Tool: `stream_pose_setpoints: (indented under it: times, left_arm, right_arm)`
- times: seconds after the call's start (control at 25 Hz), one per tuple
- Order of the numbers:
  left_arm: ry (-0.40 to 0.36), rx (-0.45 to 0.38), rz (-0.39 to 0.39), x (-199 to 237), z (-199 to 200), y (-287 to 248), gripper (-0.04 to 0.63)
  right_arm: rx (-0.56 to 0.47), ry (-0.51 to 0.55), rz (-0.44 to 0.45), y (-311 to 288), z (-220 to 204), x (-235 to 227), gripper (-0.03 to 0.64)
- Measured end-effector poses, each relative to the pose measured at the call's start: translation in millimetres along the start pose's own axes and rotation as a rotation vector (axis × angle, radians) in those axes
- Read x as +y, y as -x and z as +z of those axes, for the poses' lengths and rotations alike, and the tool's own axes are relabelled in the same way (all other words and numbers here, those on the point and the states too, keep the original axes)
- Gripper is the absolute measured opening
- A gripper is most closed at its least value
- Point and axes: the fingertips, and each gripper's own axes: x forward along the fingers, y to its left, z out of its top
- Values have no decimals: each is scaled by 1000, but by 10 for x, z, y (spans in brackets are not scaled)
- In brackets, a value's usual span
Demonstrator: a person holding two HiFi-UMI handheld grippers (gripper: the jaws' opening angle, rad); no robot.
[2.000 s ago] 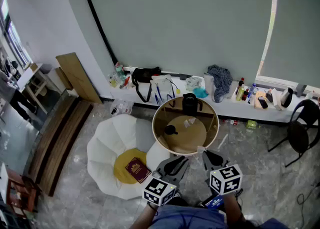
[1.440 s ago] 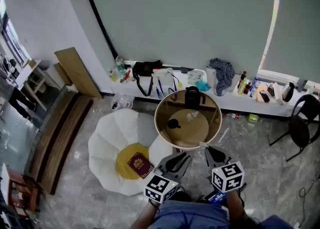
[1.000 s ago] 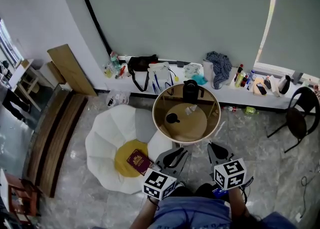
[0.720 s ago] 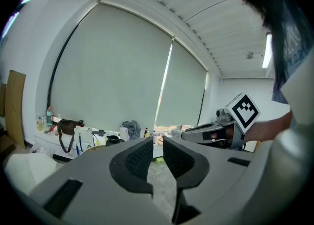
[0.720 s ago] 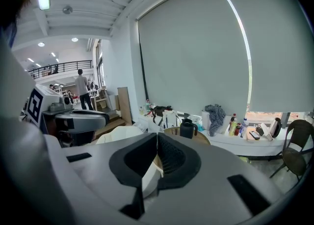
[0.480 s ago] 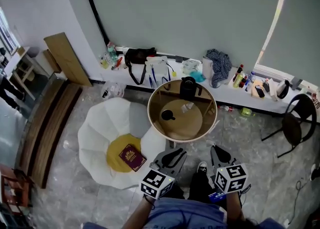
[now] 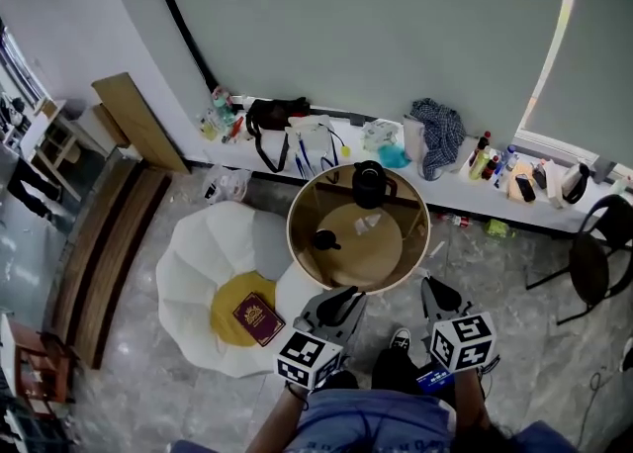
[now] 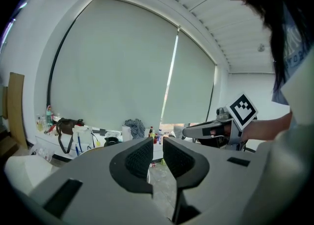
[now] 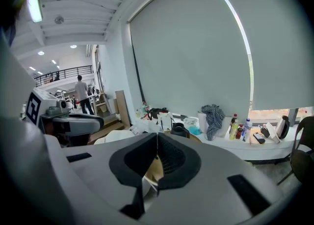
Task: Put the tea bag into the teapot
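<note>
A round glass-rimmed table (image 7: 297, 243) carries a black teapot (image 7: 368, 184) at its far side, a small white tea bag (image 7: 366, 225) near the middle and a small black cup (image 7: 323, 240) to the left. Both grippers hang in the air just short of the table's near edge, touching nothing. My left gripper (image 7: 343, 301) (image 8: 157, 143) has a narrow gap between its pads, and nothing is in that gap. My right gripper (image 7: 435, 293) (image 9: 157, 138) is shut and empty. The teapot (image 9: 179, 129) shows beyond its jaws.
A white petal-shaped seat (image 7: 198, 273) with a yellow cushion and a red book (image 7: 257, 317) stands left of the table. The ledge (image 7: 445, 189) behind holds bags, cloth and bottles. A black chair (image 7: 593, 253) is at the right, wooden boards (image 7: 134, 120) at the left. My shoe (image 7: 401, 340) is below.
The head view has swung and drifted a little, and my shoe has come into sight. Both grippers stay just short of the table's near edge, their jaws unchanged.
</note>
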Motion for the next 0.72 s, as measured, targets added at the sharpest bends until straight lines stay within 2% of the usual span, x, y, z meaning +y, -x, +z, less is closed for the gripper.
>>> stream_pose_setpoints:
  times: [0.32, 0.48, 0.72]
  left_arm:
    - [17, 9, 43, -110, 274, -834, 57]
    - [5, 20, 73, -158, 298, -1077, 57]
    - [27, 21, 117, -197, 322, -1258, 57]
  right_arm:
    - [15, 11, 69, -270, 237, -762, 18]
    - [24, 20, 99, -352, 242, -1036, 18]
    - [34, 16, 127, -365, 189, -1296, 18]
